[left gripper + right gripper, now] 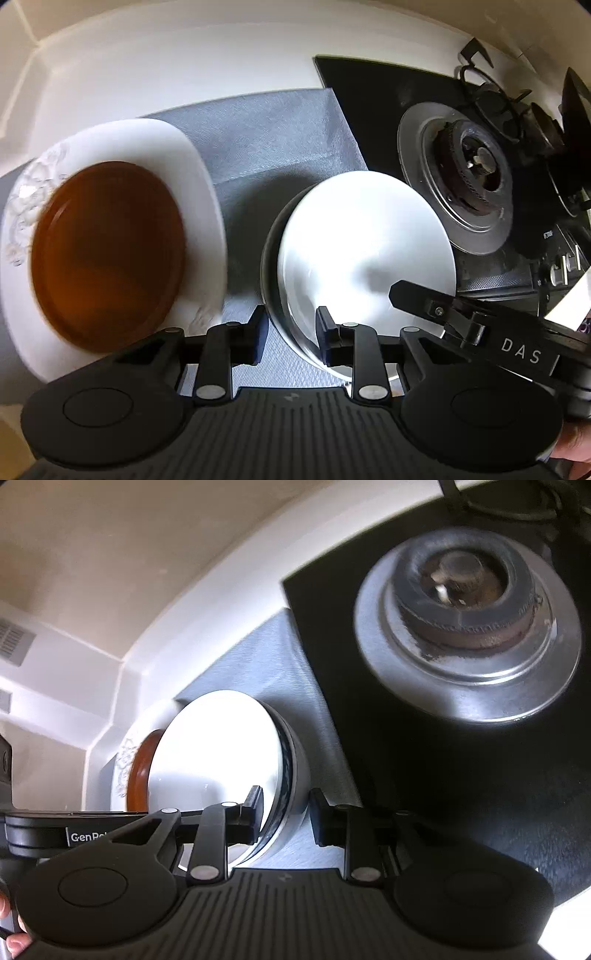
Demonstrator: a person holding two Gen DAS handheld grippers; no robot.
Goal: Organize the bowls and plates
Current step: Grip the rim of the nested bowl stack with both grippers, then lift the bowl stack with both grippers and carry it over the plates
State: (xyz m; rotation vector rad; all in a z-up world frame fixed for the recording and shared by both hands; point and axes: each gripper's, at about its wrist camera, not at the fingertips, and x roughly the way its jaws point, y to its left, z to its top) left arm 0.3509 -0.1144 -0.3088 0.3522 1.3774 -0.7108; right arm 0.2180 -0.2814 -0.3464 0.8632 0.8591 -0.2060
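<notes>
A white bowl (364, 236) nests in a grey bowl (269, 266) on the grey mat (266, 136). My left gripper (291, 338) is open with its jaws straddling the bowls' near-left rim, apart from it. My right gripper (285, 814) is open, its jaws either side of the right rim of the white bowl (218, 746) and the grey bowl (301, 771); it also shows in the left wrist view (436, 306). A brown plate (107, 254) lies on a white square plate (173, 147) to the left; both show in the right wrist view, the brown plate (142, 764) partly hidden.
A black gas hob (388, 92) with a steel burner (469, 177) lies right of the mat; the burner (469, 627) is close in the right wrist view. Knobs (561, 266) sit on its front. A white counter (166, 66) and wall run behind.
</notes>
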